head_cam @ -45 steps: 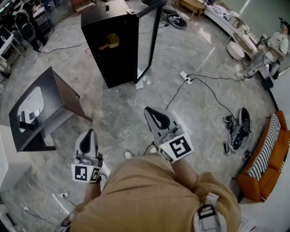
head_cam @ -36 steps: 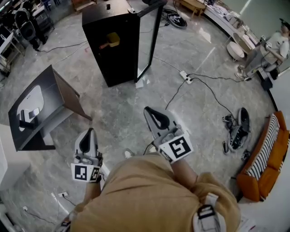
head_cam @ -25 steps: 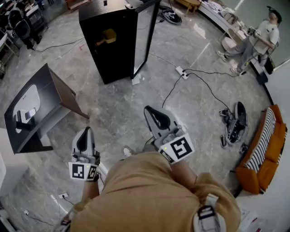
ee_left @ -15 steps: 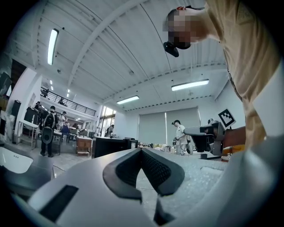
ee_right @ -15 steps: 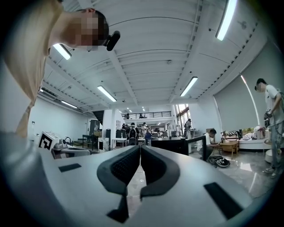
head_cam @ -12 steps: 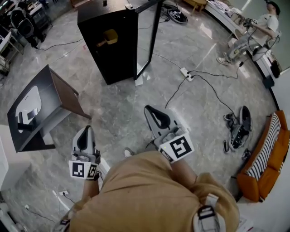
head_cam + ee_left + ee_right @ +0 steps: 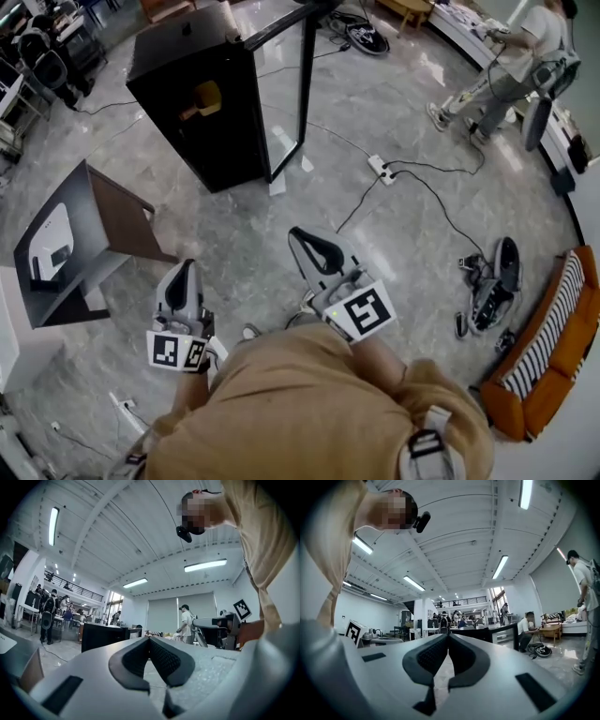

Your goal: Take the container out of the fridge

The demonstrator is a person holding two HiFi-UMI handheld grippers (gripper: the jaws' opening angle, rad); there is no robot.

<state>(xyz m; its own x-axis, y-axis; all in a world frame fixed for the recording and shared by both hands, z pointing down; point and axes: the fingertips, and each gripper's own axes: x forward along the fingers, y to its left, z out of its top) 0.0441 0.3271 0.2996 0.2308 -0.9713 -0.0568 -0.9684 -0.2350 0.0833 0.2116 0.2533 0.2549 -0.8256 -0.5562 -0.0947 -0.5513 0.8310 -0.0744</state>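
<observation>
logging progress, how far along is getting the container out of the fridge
Done: the fridge door stands open. In hand: nothing; left gripper and right gripper are shut, empty, away from the fridge. Left: reach in, grip the yellow container, lift it out.

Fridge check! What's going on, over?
Left claw, right claw shut, empty. Yellow container inside open fridge, untouched, far off. Cable on floor to the right.

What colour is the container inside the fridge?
The container is yellow; the head view shows it best.
</observation>
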